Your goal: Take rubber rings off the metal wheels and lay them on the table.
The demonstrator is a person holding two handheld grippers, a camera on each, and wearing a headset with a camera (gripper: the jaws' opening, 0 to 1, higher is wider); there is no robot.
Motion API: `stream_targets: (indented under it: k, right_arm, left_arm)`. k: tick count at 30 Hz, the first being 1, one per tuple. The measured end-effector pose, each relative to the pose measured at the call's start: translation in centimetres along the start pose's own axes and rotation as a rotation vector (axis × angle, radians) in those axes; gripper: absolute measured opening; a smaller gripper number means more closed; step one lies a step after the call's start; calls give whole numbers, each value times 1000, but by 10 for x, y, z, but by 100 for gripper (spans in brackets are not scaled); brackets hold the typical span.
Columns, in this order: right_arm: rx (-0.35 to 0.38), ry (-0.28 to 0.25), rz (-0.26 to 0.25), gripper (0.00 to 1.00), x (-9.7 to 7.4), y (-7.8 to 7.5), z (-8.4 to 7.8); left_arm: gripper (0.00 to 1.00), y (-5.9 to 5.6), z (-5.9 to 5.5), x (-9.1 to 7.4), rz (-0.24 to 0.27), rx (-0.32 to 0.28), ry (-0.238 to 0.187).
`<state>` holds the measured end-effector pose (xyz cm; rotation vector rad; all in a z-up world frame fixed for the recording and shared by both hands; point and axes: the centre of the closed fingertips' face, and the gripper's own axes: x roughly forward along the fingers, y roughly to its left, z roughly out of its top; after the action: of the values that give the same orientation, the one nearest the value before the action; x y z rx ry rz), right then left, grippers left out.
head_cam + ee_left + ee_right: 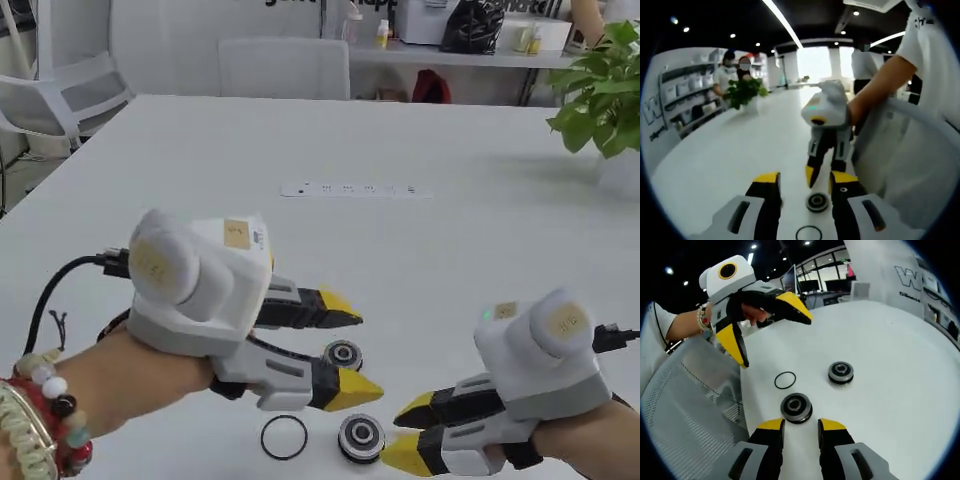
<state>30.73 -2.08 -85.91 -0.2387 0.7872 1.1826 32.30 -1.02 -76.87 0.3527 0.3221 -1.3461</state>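
My left claw [350,350] is spread wide and holds nothing, raised over the counter [470,230], with one metal wheel [343,354] showing between its jaws in the head view. My right claw [398,432] is parted more narrowly and is also empty, its tips just short of a second metal wheel [361,437] by the counter's near edge. A loose rubber ring [284,437] lies flat just beside that wheel, on its left-edge side, not touching it.
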Motion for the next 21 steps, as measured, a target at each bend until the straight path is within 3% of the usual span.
stream_targets:
  k: [9,12,21]
  right_arm:
    - [-18,6,7,23,2,1,0]
    - [-29,4,9,22,3,1,1]
    - [-68,13,13,22,7,4,1]
  left_arm:
    - [30,-7,-32,16,-5,-56,40]
    - [29,-8,-45,20,-2,-71,74]
    - [24,-13,-58,29,-12,-98,100]
